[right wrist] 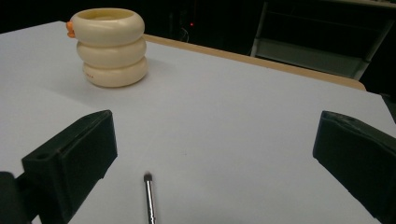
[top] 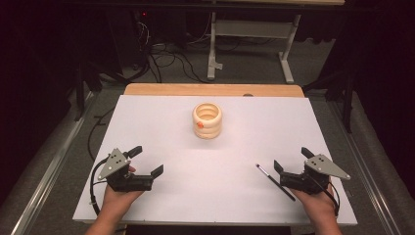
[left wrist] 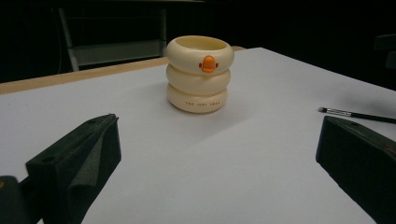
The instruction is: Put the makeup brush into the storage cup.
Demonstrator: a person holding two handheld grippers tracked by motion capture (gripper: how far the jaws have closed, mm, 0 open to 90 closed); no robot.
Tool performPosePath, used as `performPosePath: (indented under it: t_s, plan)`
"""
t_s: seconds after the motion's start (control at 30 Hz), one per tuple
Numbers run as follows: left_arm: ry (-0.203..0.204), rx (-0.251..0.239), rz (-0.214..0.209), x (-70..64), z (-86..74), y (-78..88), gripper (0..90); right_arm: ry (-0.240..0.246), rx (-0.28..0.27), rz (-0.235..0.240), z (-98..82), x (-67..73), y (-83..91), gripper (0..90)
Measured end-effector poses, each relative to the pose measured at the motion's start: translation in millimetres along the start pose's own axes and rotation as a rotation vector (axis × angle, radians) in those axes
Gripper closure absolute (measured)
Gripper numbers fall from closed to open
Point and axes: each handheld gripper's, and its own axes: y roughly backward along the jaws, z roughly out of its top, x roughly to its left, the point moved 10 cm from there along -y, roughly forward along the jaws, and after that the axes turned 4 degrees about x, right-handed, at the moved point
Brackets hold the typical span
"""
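High view: the left gripper (top: 147, 160) and right gripper (top: 291, 160) rest near the white table's (top: 161, 112) near corners, jaws apart, empty. A cream ringed cup (top: 207, 120) stands toward the far edge's middle; a thin brush (top: 275, 181) lies just beside the right gripper.

Left gripper view: the cup sits ahead.

Right gripper view: the brush lies between the spread jaws. Nothing seems begun; a likely next move is closing on the brush.
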Motion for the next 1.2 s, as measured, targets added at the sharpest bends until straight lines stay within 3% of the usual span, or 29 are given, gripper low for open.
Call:
performPosePath:
  t_s: [0.7,1.2]
  plan:
    - [0.000,-0.002,-0.003,-0.1,0.5,0.6,0.7,-0.015,0.103,-0.036,-12.6,-8.4,-4.1,1.1]
    - [0.000,-0.003,-0.004,-0.2,0.7,1.0,0.7,0.010,0.164,-0.030,-21.0,-7.9,-7.9,1.1]
